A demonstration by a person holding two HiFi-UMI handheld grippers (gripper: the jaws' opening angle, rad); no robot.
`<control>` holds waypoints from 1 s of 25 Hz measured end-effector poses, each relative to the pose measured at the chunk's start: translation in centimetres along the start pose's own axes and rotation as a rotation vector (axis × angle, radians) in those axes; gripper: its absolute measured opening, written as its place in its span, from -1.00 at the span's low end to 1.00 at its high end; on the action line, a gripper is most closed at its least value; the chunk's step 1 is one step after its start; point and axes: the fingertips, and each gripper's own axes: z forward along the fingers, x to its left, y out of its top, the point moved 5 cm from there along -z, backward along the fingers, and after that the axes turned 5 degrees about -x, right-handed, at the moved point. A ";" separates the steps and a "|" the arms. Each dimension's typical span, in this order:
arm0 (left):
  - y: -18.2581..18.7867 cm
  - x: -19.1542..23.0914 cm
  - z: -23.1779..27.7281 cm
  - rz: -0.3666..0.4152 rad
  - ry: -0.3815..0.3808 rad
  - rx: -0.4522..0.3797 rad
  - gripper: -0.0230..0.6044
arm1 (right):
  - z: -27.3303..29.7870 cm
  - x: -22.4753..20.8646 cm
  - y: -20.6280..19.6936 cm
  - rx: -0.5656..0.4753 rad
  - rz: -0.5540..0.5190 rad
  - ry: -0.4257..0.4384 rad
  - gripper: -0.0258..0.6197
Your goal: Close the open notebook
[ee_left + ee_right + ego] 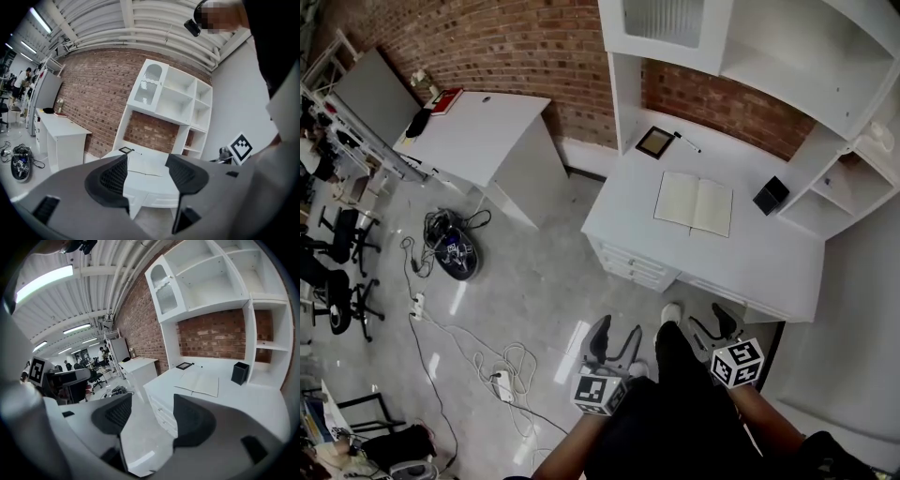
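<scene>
An open notebook (694, 203) with cream pages lies flat on the white desk (769, 258), well ahead of both grippers. It shows small between the jaws in the left gripper view (146, 165) and on the desk in the right gripper view (199, 382). My left gripper (615, 339) hangs open over the floor, short of the desk's front edge. To its right, my right gripper (715, 323) is open too, nothing between its jaws.
On the desk sit a small black-framed picture (655, 142), a pen (687, 142) and a black cube-shaped holder (771, 195). A white shelf unit (787, 56) rises over the desk. A second white desk (478, 131) stands left; cables and a power strip (502, 384) lie on the floor.
</scene>
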 end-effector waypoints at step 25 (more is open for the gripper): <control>0.9 4.4 28.8 -0.051 0.070 0.104 -0.11 | 16.4 -21.2 6.1 0.037 -0.074 -0.037 -0.15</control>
